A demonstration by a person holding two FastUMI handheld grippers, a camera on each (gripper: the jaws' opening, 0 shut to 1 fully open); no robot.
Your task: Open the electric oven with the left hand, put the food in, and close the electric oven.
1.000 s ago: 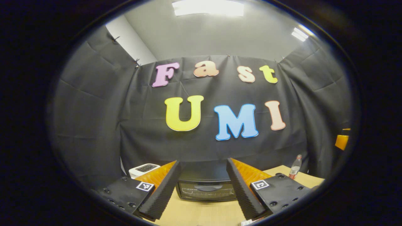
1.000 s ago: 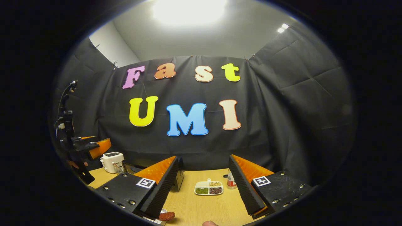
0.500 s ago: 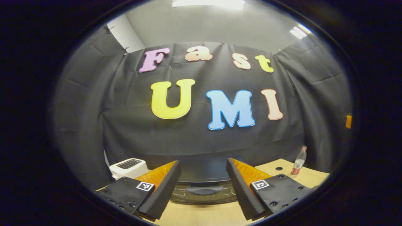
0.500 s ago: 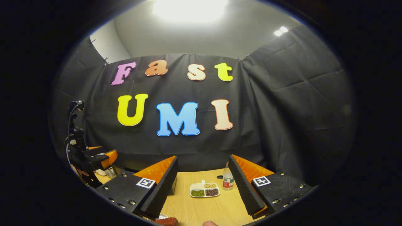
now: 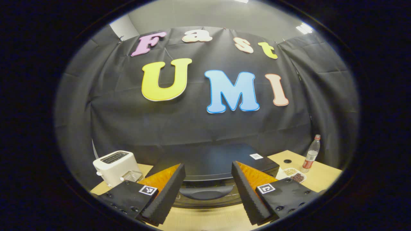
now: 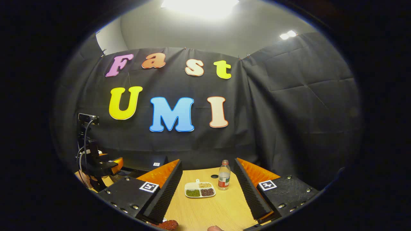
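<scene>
Wooden desk point(image 6: 218, 208) with the black electric oven point(image 5: 218, 163) at the back, door closed. Left gripper point(image 5: 208, 195) has its fingers spread wide right in front of the handle point(image 5: 205, 193). Right gripper point(image 6: 208, 192) is released too, reddish food point(image 6: 167, 224) just below it.

Black cloth point(image 6: 289, 106) hangs creased around the booth. A pale grey ceiling point(image 6: 199, 29) carries a bright light panel point(image 6: 199, 4) at twelve o'clock and a smaller lamp point(image 6: 288, 34) at one o'clock. A light wooden table point(image 6: 218, 205) sits at six o'clock.
</scene>
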